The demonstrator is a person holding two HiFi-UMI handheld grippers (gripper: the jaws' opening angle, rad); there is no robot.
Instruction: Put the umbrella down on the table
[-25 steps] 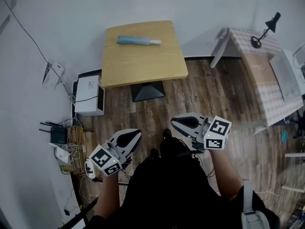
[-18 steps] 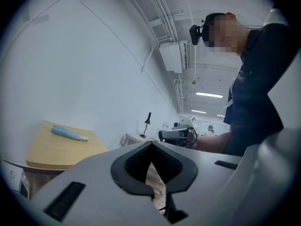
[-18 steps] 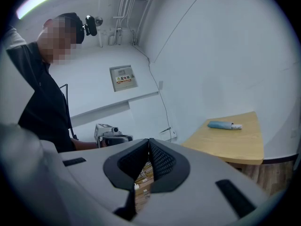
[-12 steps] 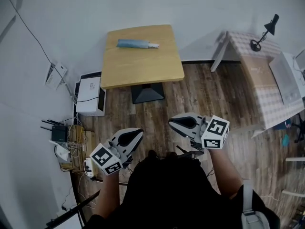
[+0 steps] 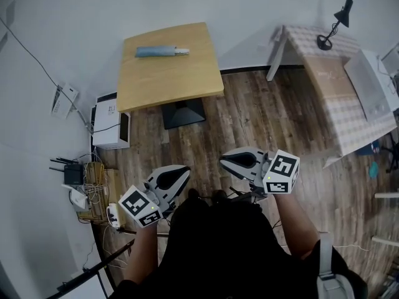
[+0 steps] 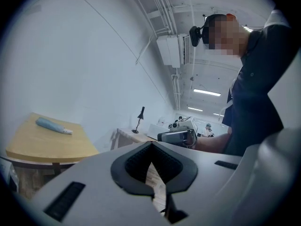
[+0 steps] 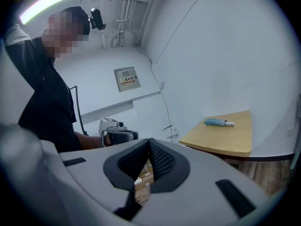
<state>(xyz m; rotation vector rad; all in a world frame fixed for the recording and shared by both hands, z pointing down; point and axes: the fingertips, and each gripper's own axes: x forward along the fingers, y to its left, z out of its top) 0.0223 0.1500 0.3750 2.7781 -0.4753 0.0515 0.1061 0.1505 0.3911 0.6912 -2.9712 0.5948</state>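
Observation:
The folded blue umbrella (image 5: 161, 52) lies flat near the far edge of the small wooden table (image 5: 168, 83). It also shows on the table top in the left gripper view as umbrella (image 6: 52, 125) and in the right gripper view as umbrella (image 7: 218, 122). My left gripper (image 5: 184, 169) and right gripper (image 5: 223, 159) are held close to the person's body, well short of the table, over the wooden floor. Both are shut and empty, and their tips point toward each other. The left gripper's (image 6: 151, 145) and the right gripper's (image 7: 149, 141) jaw tips meet.
A white box-like device (image 5: 111, 124) sits on the floor left of the table, with a router and cables (image 5: 78, 174) nearer me. A checkered-cloth desk (image 5: 349, 98) with a black lamp (image 5: 330, 23) stands at the right. A white wall runs behind the table.
The person has shifted across the room with both grippers, still shut. In the head view the table and umbrella now sit further left; the umbrella has not moved on the table.

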